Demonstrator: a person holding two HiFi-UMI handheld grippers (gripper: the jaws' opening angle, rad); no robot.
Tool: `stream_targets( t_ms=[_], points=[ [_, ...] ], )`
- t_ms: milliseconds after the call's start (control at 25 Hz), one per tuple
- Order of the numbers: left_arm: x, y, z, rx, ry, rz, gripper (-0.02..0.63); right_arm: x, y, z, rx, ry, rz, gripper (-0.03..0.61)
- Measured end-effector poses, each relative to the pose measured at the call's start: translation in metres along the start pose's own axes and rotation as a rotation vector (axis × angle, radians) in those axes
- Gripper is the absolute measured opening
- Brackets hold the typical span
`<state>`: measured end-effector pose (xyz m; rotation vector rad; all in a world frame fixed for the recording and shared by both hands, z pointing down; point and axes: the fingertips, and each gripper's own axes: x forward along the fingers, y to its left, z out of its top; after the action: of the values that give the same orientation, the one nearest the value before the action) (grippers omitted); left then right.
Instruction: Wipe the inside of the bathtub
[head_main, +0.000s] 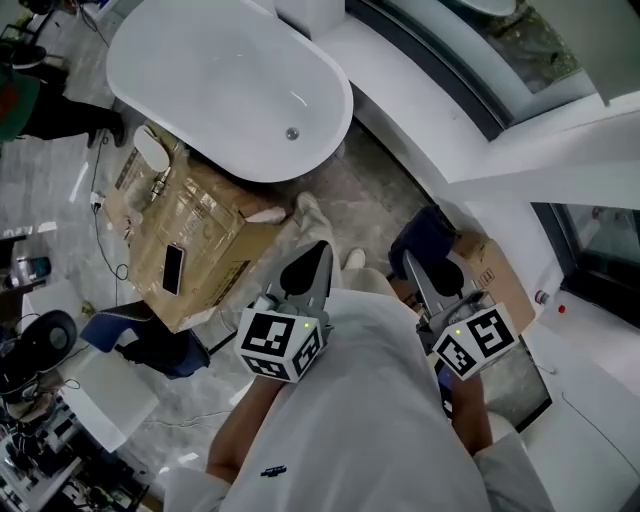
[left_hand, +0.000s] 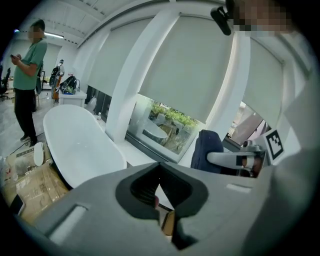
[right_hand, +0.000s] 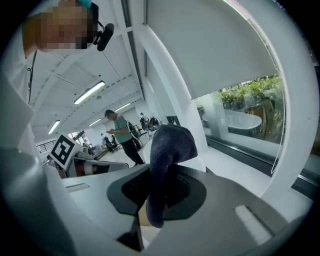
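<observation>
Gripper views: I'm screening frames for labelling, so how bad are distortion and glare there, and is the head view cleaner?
Left gripper view: heavy fisheye, black corners, the bathtub bowed, the window bright. Right gripper view: same curvature, the dark cloth between the jaws looms large and soft-edged. Head view: even light, only small glints inside the bathtub.

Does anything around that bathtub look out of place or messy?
The bathtub looks clean and undamaged. The odd bit is a cardboard box right beside it, with a phone lying on top and a cable trailing nearby.
</observation>
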<state>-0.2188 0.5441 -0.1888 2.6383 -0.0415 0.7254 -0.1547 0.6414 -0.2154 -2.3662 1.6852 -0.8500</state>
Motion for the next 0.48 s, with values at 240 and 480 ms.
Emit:
stream_targets(
  t_ms=[240,480],
  points=[
    [0.045,0.043,0.057,0.017,-0.005,-0.036,-0.002,0.055,-0.030,0.047,0.012,-0.021,-0.050,0.052],
    [0.070,0.099,0.109,0.013,-0.022,-0.058,-0.002,0.123,-0.033,0.096,-0.028,-0.025,-0.063,0.052]
  ],
)
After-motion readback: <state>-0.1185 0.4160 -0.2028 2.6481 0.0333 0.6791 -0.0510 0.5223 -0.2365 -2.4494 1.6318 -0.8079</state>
